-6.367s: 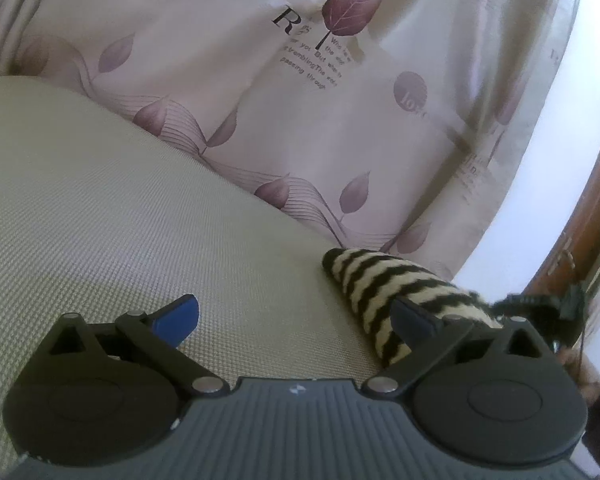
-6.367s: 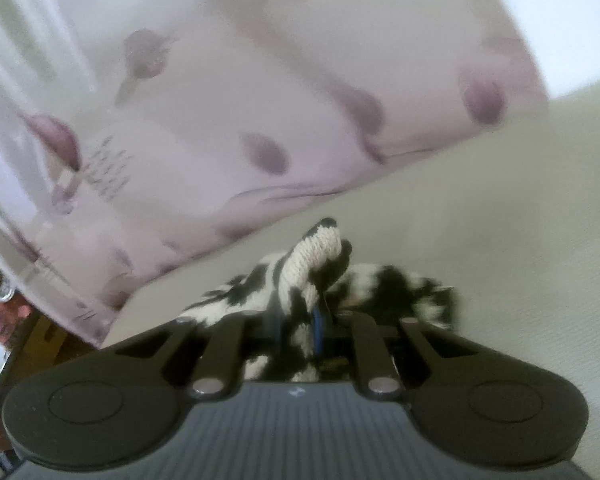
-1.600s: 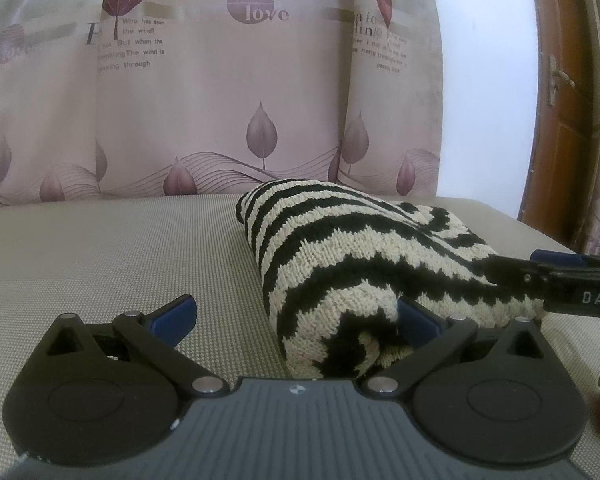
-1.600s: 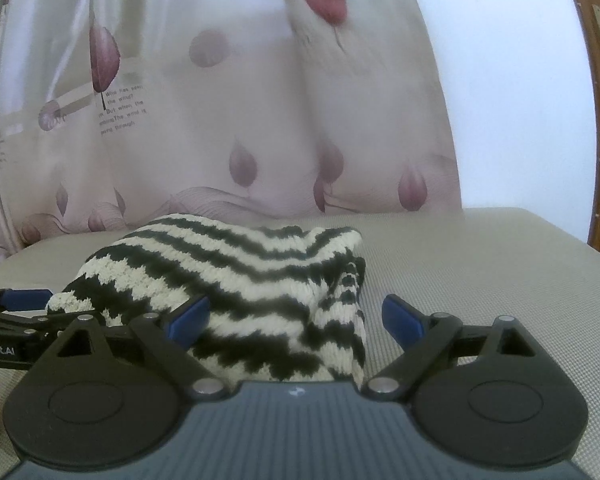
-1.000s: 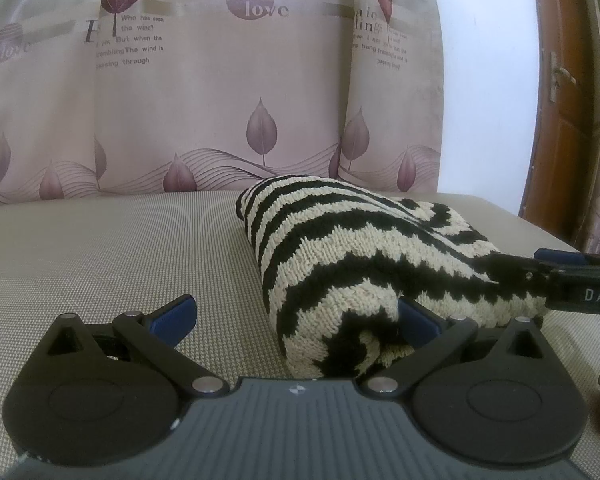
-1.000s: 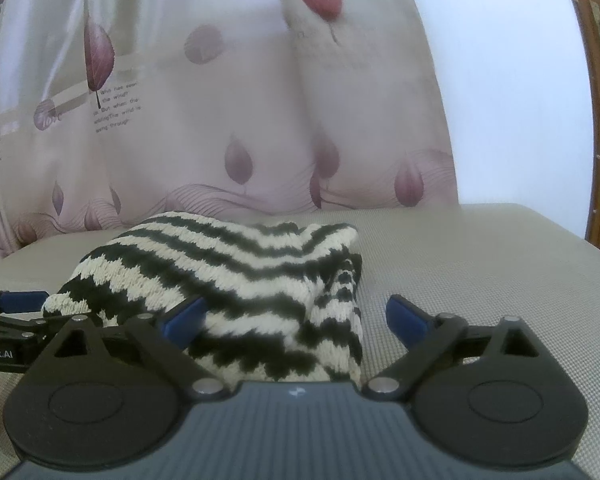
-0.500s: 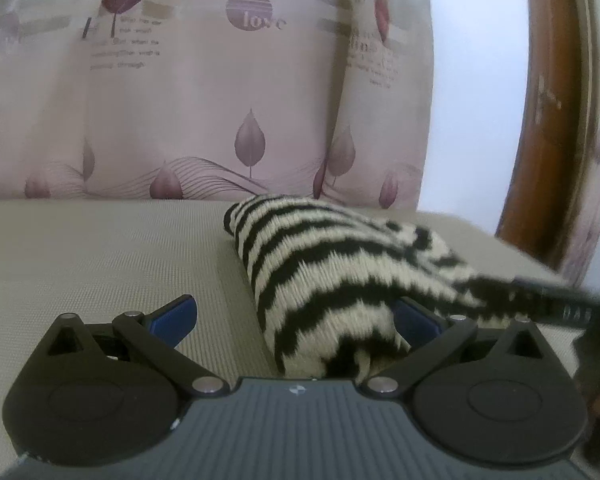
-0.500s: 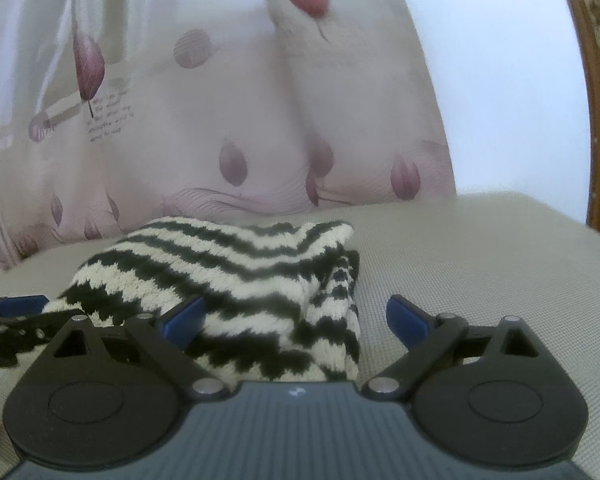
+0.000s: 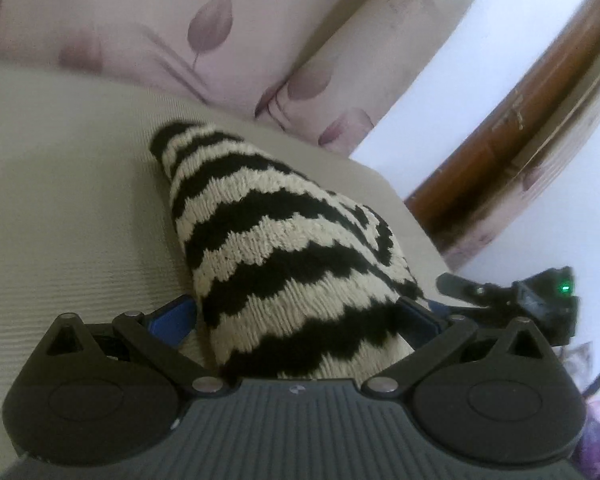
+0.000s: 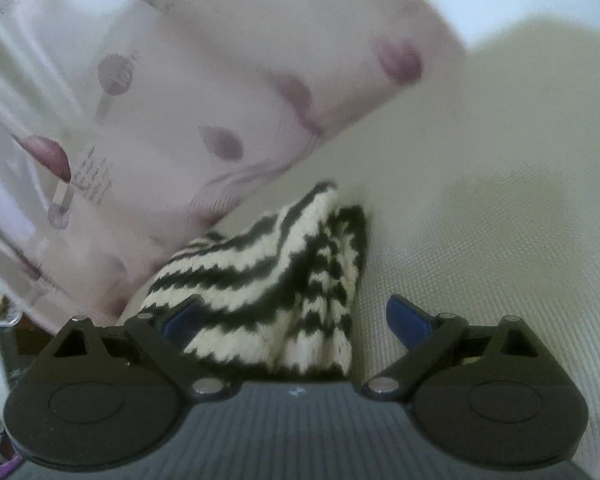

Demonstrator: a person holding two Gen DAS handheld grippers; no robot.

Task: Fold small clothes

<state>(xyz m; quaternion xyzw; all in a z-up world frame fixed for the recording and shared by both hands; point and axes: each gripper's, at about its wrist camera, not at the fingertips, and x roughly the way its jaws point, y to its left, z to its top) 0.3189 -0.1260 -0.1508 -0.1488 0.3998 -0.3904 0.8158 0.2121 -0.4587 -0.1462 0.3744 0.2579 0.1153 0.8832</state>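
A folded black-and-cream striped knit garment (image 9: pixel 284 248) lies on the beige woven surface (image 9: pixel 68 216). My left gripper (image 9: pixel 296 314) is open, and the near end of the garment sits between its blue fingers (image 9: pixel 172 316) without being pinched. My right gripper (image 10: pixel 296 316) is also open. Its left finger (image 10: pixel 184 316) is against the garment (image 10: pixel 276 276) and its right finger is over bare surface. In the left wrist view the right gripper (image 9: pixel 516 296) shows at the far right edge of the garment, with a green light on it.
A pink curtain with leaf prints (image 9: pixel 204 28) hangs right behind the surface. A brown wooden door frame (image 9: pixel 512 136) and a white wall (image 9: pixel 460 80) stand to the right. Bare beige surface (image 10: pixel 500 208) extends to the right of the garment.
Both grippers have tilted and moved in closer to the garment. Its near end now sits between the left gripper's fingers. Both stay open and the garment stays folded.
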